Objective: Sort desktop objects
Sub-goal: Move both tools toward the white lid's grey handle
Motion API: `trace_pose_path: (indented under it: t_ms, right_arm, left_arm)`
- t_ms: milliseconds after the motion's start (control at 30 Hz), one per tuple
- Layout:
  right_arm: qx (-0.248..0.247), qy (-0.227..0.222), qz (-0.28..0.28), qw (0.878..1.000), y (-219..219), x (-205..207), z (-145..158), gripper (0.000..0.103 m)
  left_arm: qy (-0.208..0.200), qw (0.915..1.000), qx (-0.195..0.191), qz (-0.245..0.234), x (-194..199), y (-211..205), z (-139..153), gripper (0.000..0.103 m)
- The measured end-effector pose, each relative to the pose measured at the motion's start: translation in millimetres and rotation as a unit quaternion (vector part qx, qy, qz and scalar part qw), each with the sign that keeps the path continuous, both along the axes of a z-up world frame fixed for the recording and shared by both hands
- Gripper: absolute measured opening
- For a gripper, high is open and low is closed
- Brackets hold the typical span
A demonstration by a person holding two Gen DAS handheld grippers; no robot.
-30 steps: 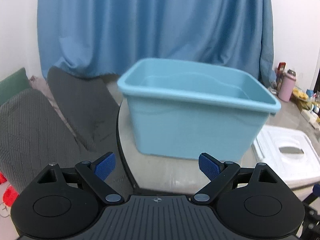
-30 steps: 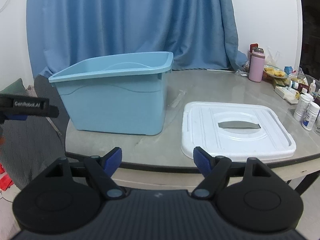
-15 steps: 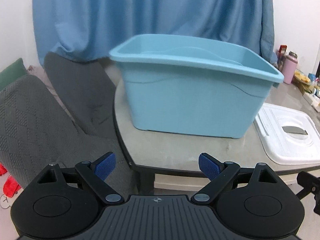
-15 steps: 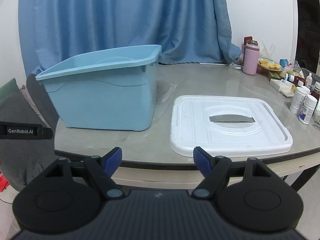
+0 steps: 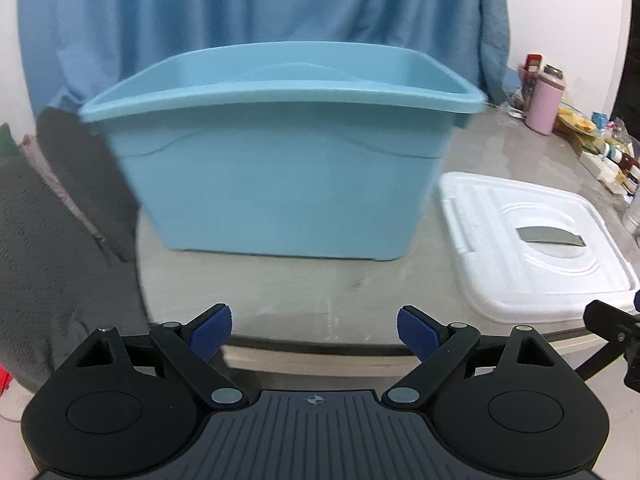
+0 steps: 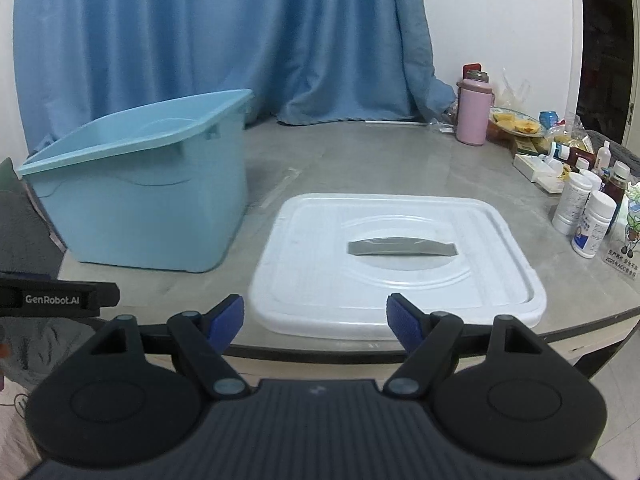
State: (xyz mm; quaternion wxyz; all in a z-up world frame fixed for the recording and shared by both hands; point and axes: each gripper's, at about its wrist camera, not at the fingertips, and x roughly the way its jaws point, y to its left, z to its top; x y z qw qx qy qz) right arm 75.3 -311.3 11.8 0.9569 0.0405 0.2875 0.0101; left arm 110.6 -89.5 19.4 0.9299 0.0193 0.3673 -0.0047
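Observation:
A light blue plastic bin (image 5: 280,168) stands open on the grey table, also in the right wrist view (image 6: 140,196). Its white lid (image 6: 396,256) with a grey handle lies flat to its right, also in the left wrist view (image 5: 536,240). My left gripper (image 5: 314,330) is open and empty at the table's front edge, facing the bin. My right gripper (image 6: 316,320) is open and empty at the front edge, just before the lid. Several white pill bottles (image 6: 584,212) and small items stand at the table's right.
A pink flask (image 6: 474,108), a plate of food (image 6: 516,124) and boxes crowd the far right of the table (image 6: 360,160). A blue curtain (image 6: 220,32) hangs behind. A grey chair (image 5: 48,220) stands left of the table.
The left gripper has swung right, so the bin sits centred and the lid shows more. The right gripper has swung right too, bringing the lid to centre and the bottles into view.

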Motion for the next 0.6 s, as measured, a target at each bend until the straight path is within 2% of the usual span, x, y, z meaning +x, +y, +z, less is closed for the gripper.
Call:
trace_pose_path:
  t_ms: [600]
  right_arm:
    - [0.005, 0.026, -0.027, 0.999, -113, 22, -23, 0.078]
  left_arm:
    - [0.028, 0.9993, -0.004, -0.026, 31, -131, -26, 0.092]
